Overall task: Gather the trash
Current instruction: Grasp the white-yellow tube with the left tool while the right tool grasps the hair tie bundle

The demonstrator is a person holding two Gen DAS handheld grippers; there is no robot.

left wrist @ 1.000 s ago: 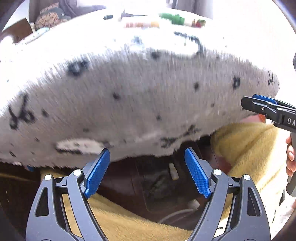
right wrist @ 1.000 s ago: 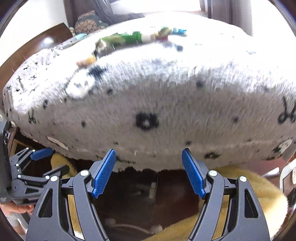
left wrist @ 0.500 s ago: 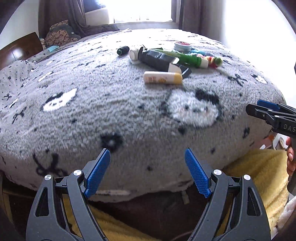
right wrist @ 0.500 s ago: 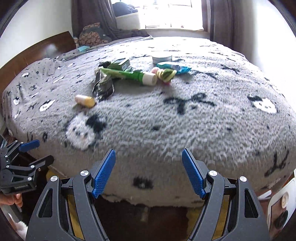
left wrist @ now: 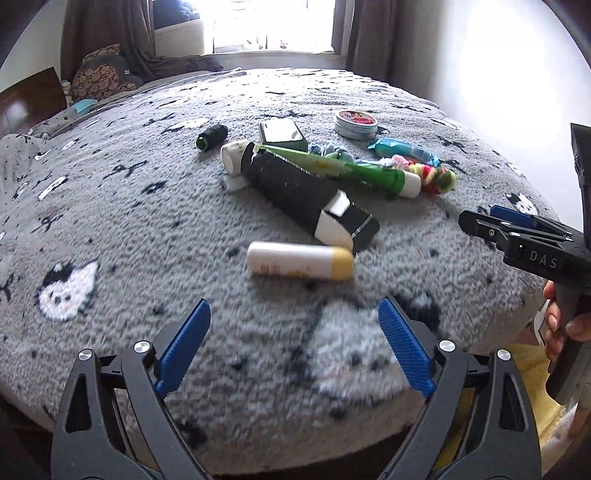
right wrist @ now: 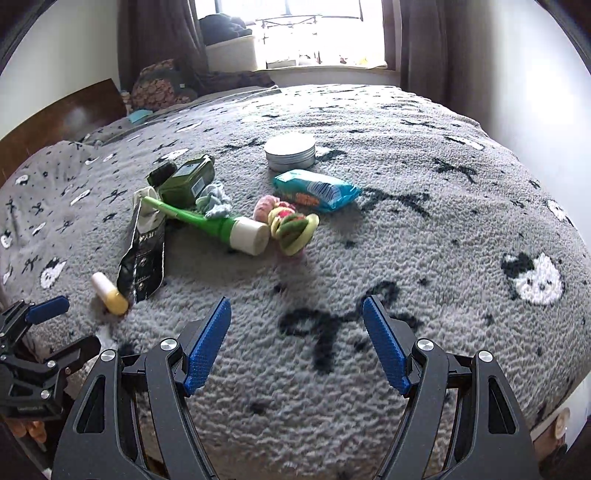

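Note:
Litter lies in a loose pile on a grey patterned bed cover (left wrist: 122, 236). Nearest is a white tube with a yellow cap (left wrist: 300, 261) (right wrist: 109, 292), and behind it a black foil pouch (left wrist: 306, 197) (right wrist: 142, 258). A green tube with a white cap (left wrist: 351, 171) (right wrist: 218, 225), a blue wrapper (left wrist: 402, 151) (right wrist: 316, 189), a round tin (left wrist: 356, 123) (right wrist: 290, 151) and a small dark bottle (left wrist: 212, 136) lie farther back. My left gripper (left wrist: 293, 349) hovers short of the white tube, its jaws opening with nothing between them. My right gripper (right wrist: 295, 343) is open and empty over bare cover.
Coloured hair ties (right wrist: 293, 225) and a green box (right wrist: 192, 177) lie among the litter. A wooden headboard (right wrist: 55, 118) runs along the left. Curtains and a bright window (right wrist: 306, 33) stand beyond the bed. A yellow blanket (left wrist: 528, 365) lies below the bed's near edge.
Both grippers have risen from below the bed's near edge and moved in over the cover, so the pile of litter has come into view. The left jaws have spread a little wider.

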